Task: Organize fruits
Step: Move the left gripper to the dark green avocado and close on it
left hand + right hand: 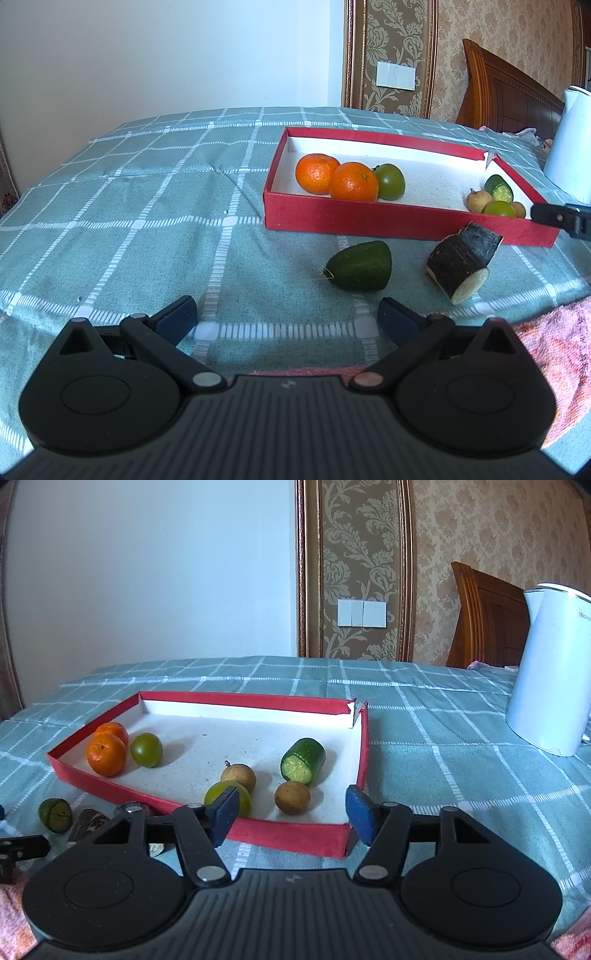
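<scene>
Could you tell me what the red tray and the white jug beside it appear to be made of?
Red tray: likely cardboard, with a matte red felt-like outer covering and plain white inside; the torn, bent far corner shows thin paperboard. White jug: probably smooth glossy plastic, judging by its even sheen and a thin metallic-looking rim; it could be a kettle, though that is uncertain.

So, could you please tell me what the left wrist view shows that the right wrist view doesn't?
Only the left wrist view shows the left claw, open. Only the right wrist view shows the right claw, open, at the red box front wall. Both share the oranges, cucumber end and dark sugarcane piece outside the box.
</scene>
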`<state>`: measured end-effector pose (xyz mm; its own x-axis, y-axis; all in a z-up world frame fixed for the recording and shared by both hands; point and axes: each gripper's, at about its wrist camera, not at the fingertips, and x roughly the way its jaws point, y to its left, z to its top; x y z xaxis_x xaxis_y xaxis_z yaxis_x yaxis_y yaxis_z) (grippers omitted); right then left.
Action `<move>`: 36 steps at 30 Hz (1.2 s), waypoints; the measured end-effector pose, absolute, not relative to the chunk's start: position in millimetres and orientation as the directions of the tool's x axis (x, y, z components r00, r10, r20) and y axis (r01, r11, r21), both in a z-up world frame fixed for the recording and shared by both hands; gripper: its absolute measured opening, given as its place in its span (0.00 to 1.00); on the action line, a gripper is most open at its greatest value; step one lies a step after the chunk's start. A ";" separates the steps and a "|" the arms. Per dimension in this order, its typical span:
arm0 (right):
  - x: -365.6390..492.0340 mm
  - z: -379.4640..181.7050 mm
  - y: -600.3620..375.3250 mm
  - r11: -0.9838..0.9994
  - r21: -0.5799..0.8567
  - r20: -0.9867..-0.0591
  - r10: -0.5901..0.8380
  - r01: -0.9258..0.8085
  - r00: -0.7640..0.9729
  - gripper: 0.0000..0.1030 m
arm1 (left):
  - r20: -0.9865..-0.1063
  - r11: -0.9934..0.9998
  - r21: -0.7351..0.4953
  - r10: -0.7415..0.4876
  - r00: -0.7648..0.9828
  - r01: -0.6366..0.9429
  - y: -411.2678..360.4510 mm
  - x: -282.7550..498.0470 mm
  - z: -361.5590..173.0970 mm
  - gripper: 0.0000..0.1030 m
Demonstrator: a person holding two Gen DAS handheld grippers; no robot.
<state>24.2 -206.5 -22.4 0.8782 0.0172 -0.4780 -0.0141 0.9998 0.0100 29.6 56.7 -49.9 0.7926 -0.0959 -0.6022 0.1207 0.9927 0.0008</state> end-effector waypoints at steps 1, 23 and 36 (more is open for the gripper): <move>21.4 -22.9 -207.1 1.000 0.012 -0.477 0.021 -0.017 0.879 0.71 | -0.602 0.993 0.001 -0.096 0.793 0.121 56.8 29.5 -50.0 1.00; 14.3 -35.1 -217.7 0.997 0.078 -0.539 0.050 -0.009 0.841 0.73 | -0.587 0.992 -0.021 -0.113 0.801 0.125 46.2 39.0 -41.9 0.96; 15.8 -37.0 -215.6 0.997 0.076 -0.557 0.062 -0.024 0.828 0.73 | -0.571 0.976 0.045 -0.150 0.807 0.213 22.5 44.0 -42.9 0.34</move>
